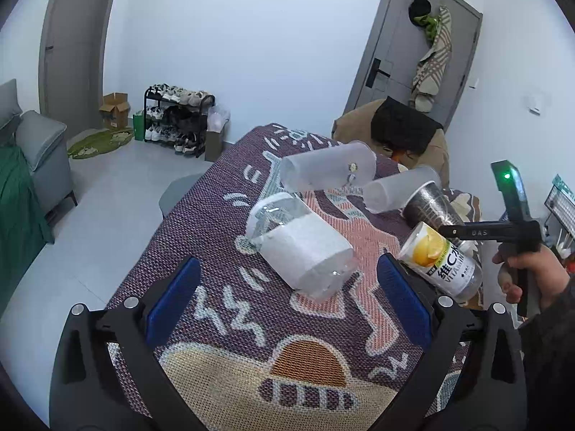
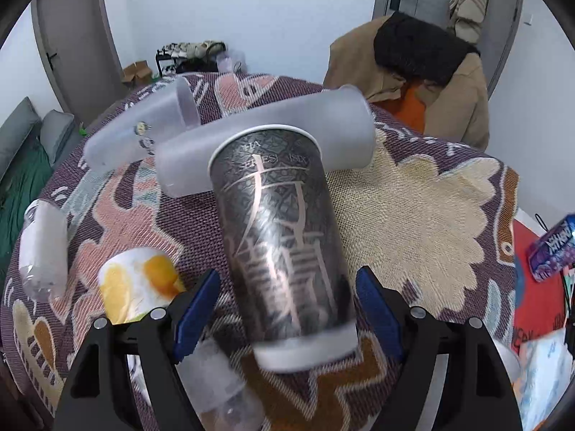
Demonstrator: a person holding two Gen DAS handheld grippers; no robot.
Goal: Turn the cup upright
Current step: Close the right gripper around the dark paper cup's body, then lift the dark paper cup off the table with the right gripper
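Observation:
A dark grey patterned cup (image 2: 280,237) with a white rim lies on its side on the woven table cover (image 2: 413,215). My right gripper (image 2: 287,305) is open, its blue pads either side of the cup near its white end. The cup also shows in the left wrist view (image 1: 431,208), with the right gripper's black body (image 1: 496,233) over it. My left gripper (image 1: 287,301) is open and empty, just short of a clear cup with a white sleeve (image 1: 302,248) lying on its side.
Two frosted cups (image 1: 327,168) (image 1: 399,190) lie on their sides further back. A lemon-label cup (image 1: 442,262) lies at the right. A chair with a brown coat (image 2: 413,64) stands behind the table. A purple can (image 2: 553,248) is at the far right.

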